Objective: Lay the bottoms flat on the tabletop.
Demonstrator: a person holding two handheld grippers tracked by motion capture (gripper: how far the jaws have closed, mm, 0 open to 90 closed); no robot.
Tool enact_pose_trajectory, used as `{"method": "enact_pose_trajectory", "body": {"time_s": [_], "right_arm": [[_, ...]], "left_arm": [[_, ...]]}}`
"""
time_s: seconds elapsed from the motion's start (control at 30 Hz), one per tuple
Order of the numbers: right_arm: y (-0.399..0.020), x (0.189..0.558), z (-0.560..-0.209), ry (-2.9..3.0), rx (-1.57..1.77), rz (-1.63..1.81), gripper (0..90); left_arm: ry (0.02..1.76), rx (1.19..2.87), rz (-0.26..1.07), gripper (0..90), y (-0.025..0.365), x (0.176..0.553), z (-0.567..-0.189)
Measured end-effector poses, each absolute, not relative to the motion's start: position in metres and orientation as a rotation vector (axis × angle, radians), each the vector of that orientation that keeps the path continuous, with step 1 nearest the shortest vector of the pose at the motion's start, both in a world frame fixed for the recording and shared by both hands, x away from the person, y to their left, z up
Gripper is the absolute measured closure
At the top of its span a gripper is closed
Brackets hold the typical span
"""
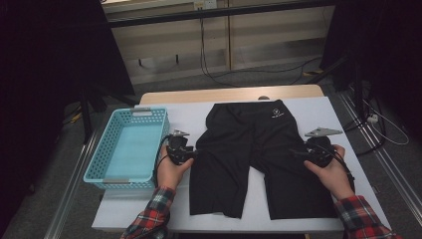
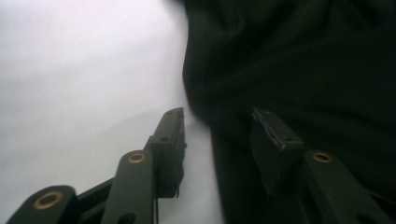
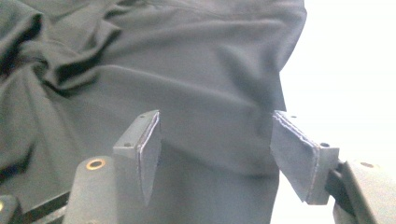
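A pair of black shorts (image 1: 254, 149) lies flat on the white table (image 1: 318, 109), waistband at the far side and legs toward me. My left gripper (image 1: 195, 154) is at the left edge of the shorts. In the left gripper view its jaws (image 2: 217, 116) stand apart, with the hem of the shorts (image 2: 303, 60) between them and no pad pressing. My right gripper (image 1: 294, 153) is at the right edge of the shorts. In the right gripper view it (image 3: 215, 126) is open over the cloth (image 3: 187, 70), whose edge runs between the pads.
A light blue plastic basket (image 1: 99, 154) with nothing in it stands at the table's left edge, just beside my left hand. Bare white table (image 1: 179, 117) shows around the shorts. Cables and dark stands lie on the floor beyond the far edge.
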State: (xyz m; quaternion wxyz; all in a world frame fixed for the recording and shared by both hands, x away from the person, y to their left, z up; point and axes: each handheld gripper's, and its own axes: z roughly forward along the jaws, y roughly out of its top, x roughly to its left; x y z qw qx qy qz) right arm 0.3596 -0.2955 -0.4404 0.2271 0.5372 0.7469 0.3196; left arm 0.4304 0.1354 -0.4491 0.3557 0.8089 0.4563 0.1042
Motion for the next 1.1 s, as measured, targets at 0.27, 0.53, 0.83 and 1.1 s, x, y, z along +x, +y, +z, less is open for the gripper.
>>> {"method": "enact_pose_trajectory", "body": {"time_s": [0.27,0.53,0.83,1.1], "right_arm": [[-0.317,0.364,-0.446,1.998,1.578,0.819,43.6],[-0.320,0.355,-0.452,2.040,1.578,0.837,65.5],[-0.328,0.368,-0.450,2.030,1.535,0.820,90.0],[-0.333,0.364,-0.450,2.008,1.547,0.825,61.8]], "left_arm": [[1.196,2.128,0.138,90.0,0.136,0.421,-0.444],[1.184,2.128,0.149,90.0,0.138,0.418,-0.441],[1.160,2.122,0.152,90.0,0.135,0.420,-0.440],[1.113,2.126,0.182,89.2,0.134,0.420,-0.441]]}}
